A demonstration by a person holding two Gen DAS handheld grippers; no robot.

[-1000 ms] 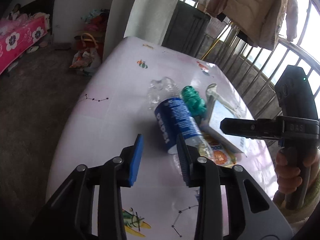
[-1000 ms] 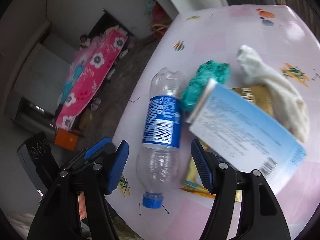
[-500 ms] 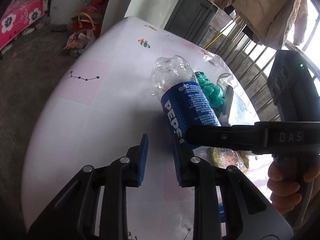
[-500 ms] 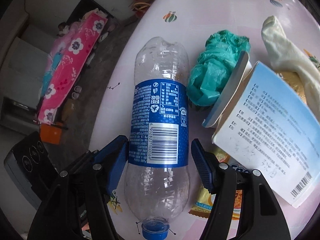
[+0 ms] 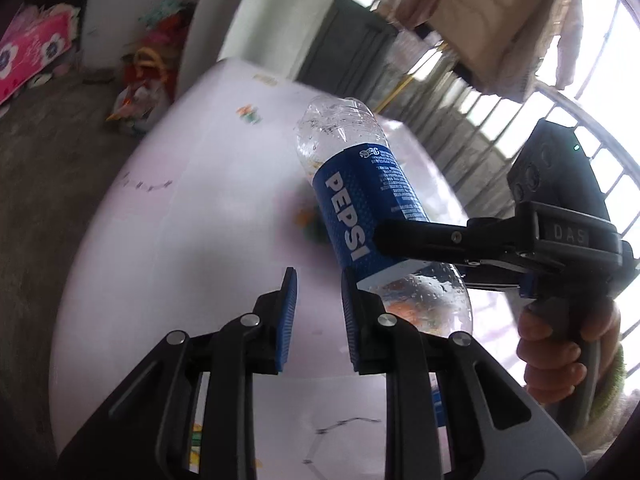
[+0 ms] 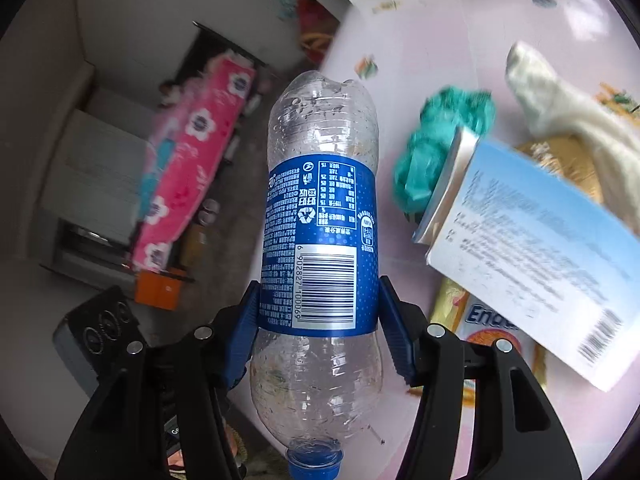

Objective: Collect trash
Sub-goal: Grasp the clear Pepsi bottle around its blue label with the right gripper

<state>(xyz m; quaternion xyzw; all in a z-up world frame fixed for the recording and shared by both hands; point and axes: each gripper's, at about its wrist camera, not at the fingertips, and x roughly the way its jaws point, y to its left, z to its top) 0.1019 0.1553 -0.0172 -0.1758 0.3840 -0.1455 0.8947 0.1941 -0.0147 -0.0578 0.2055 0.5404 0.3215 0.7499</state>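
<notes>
A clear plastic Pepsi bottle with a blue label and blue cap is off the pink table, held cap-down and tilted. My right gripper is closing, its blue pads pressing both sides of the label's lower edge. The left wrist view shows the same bottle held from the right by that gripper's black finger. My left gripper hangs just left of the bottle with its jaws closing, a narrow gap between them and nothing in it.
Lying on the table to the right are a crumpled teal bag, a light blue box, a white cloth and snack wrappers. A person's hand grips the right tool. Window bars stand behind the table.
The right gripper moved in around the lying bottle, closed on it and raised it off the table. The left gripper's jaws narrowed with nothing in them.
</notes>
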